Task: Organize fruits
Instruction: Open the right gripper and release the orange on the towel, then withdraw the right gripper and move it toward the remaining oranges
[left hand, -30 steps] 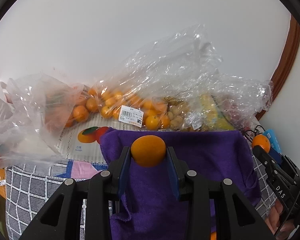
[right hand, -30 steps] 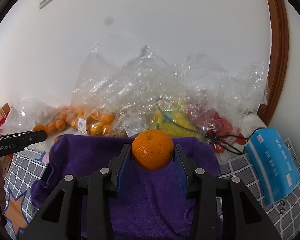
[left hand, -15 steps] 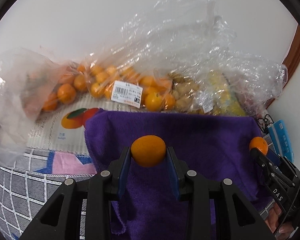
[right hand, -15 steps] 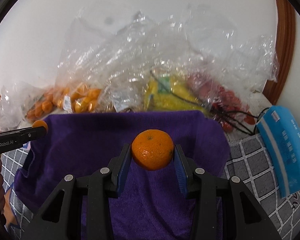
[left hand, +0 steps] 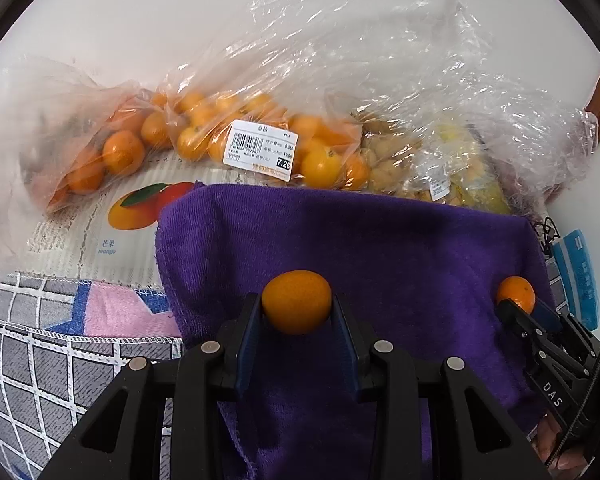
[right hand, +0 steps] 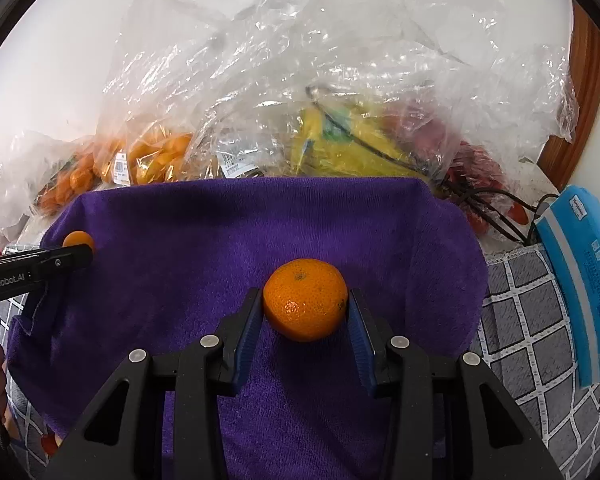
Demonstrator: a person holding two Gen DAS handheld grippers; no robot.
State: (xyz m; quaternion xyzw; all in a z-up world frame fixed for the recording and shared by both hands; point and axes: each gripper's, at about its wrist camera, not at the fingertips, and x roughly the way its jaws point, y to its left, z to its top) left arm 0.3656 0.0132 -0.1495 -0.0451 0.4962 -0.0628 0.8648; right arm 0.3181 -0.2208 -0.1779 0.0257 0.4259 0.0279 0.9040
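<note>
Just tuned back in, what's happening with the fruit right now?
A person is working two handheld grippers over a purple towel. The left gripper is shut on a small smooth orange fruit, and the right gripper is shut on a larger mandarin. Both fruits are held above the towel, which has no fruit lying on it in view. Behind it, clear plastic bags of more orange fruit and other produce sit against the wall.

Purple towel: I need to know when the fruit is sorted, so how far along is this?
Done: nothing lies on the purple towel yet. In hand: the left gripper grips a small orange fruit, the right gripper a mandarin, both above the towel. Left: the bagged fruit behind.
</note>
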